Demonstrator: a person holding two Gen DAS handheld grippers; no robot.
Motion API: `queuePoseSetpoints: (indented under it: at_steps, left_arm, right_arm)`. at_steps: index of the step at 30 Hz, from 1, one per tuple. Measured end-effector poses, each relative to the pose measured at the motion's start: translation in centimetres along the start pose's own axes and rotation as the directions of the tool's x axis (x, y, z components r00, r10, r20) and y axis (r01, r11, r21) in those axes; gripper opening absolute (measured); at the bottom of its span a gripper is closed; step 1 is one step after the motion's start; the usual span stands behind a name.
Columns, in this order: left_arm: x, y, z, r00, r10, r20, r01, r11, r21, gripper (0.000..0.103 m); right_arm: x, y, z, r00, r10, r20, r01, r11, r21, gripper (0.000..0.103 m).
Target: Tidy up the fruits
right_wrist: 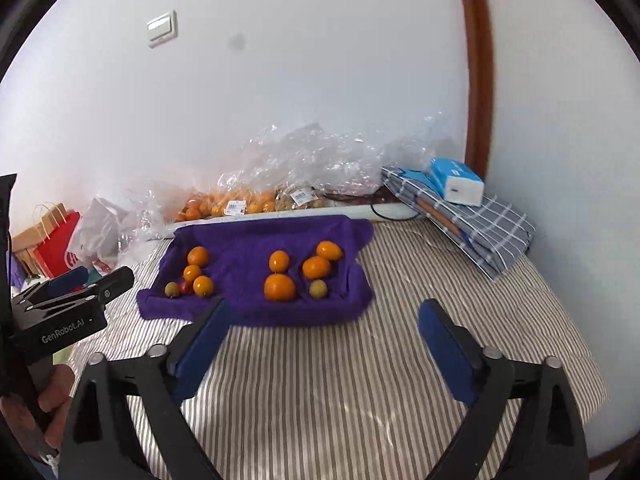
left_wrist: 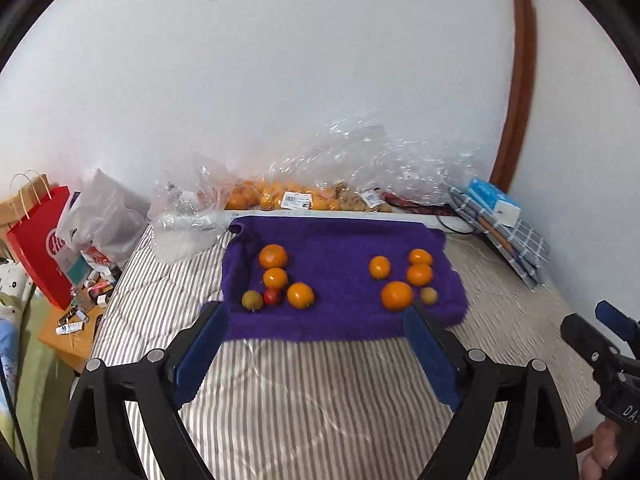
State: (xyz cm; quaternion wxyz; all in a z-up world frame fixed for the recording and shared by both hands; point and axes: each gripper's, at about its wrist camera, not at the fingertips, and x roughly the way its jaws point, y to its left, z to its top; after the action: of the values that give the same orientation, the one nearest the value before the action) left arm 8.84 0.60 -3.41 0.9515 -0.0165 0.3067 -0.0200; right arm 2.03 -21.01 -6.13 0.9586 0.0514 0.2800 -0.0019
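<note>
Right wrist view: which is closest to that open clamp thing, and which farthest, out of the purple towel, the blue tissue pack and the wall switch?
From the right gripper, both jaws open and empty:
1. Purple towel, just ahead on the striped bedding, its near edge at the left fingertip.
2. Blue tissue pack, farther back on the right, on folded checked cloth.
3. Wall switch, farthest, high on the wall, left.

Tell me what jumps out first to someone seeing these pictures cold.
The purple towel spread on the striped bed grabs the eye, with two clusters of oranges on it: a left cluster joined by one small red fruit, and a right cluster. Behind it, crumpled clear plastic bags lie along the white wall. Up close, the left hand-held gripper stands open and empty.
</note>
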Motion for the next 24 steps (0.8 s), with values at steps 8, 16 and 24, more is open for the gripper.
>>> queuePoseSetpoints:
  at_steps: [8,16,24]
  left_arm:
    - [-5.5,-1.4,-1.9,0.998,0.006,0.06,-0.007,1.0,0.014,0.09]
    - [-7.8,-1.3,-2.5,0.996,0.012,0.085,-0.013,1.0,0.003,0.09]
    - [-8.0,-1.2,-2.6,0.996,0.019,0.089,-0.019,1.0,0.0,0.09]
  right_arm:
    - [-4.5,-1.7,-2.1,1.0,-0.027,0.013,0.027,1.0,0.012,0.099]
    - [-7.5,-2.2,-2.9,0.998,-0.043,0.039,0.042,0.999,0.02,0.099]
    - [-8.0,-2.1,-3.3,0.998,-0.05,0.038,0.05,0.999,0.018,0.099]
